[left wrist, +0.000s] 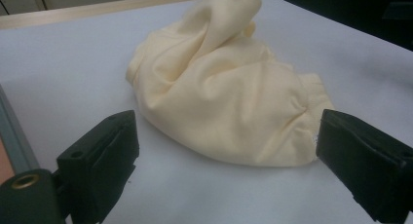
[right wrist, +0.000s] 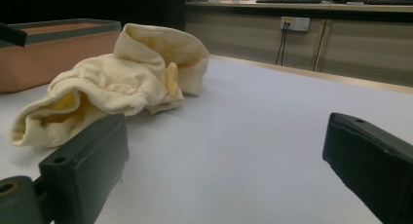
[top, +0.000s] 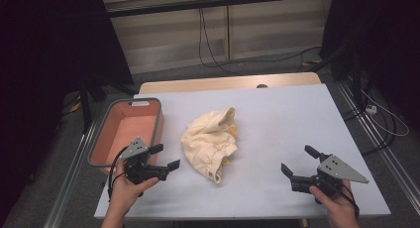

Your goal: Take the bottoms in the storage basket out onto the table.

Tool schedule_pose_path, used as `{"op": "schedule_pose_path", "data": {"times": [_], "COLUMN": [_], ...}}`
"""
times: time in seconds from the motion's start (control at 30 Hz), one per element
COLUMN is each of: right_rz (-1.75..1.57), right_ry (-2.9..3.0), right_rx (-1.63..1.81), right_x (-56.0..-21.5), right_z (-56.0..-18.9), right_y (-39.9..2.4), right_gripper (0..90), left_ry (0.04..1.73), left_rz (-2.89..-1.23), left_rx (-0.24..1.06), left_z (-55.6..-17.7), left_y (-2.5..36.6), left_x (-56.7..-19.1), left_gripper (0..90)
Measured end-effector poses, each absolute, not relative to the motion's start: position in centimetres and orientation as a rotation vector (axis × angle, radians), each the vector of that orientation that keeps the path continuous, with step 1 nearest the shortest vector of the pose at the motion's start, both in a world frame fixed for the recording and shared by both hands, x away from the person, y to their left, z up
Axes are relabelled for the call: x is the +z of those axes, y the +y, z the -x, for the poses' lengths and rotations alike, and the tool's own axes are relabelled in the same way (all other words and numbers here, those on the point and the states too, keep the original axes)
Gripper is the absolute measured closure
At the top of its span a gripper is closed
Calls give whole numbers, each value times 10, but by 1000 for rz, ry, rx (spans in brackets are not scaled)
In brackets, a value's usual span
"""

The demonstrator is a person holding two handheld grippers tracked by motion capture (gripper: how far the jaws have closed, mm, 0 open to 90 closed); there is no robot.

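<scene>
A crumpled cream-yellow garment (top: 210,141) lies in a heap at the middle of the pale table (top: 287,119). My left gripper (top: 166,157) stands open just left of it, near the table's front edge, jaws pointing right toward the cloth. Seen along the left gripper, the garment (left wrist: 224,87) sits a short way ahead between the spread jaws, untouched. My right gripper (top: 298,161) is open at the front right, pointing left, well apart from the cloth. In the right gripper view the garment (right wrist: 122,83) lies ahead to the left, a ribbed cuff nearest.
A salmon-coloured bin with a grey rim (top: 159,120) stands at the table's left side, just behind my left gripper, and appears again as the bin (right wrist: 53,53) behind the cloth. Cables run over the floor beyond the table.
</scene>
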State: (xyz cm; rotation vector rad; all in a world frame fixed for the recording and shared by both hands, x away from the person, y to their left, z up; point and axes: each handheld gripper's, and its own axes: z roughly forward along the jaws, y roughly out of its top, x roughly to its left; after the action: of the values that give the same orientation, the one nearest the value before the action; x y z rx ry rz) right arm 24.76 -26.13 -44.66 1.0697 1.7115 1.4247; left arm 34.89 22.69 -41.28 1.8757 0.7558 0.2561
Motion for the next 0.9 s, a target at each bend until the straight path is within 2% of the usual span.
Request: {"op": "schedule_pose_path", "data": {"times": [0.9], "right_rz": [-1064], "right_ry": [1716], "right_rx": [1427], "right_x": [-446], "right_z": [-246], "right_y": [-263], "right_gripper": [27], "left_ry": [743], "left_rz": [-1854], "left_rx": [279], "left_z": [-344], "left_y": [237], "left_x": [-412], "left_gripper": [61]}}
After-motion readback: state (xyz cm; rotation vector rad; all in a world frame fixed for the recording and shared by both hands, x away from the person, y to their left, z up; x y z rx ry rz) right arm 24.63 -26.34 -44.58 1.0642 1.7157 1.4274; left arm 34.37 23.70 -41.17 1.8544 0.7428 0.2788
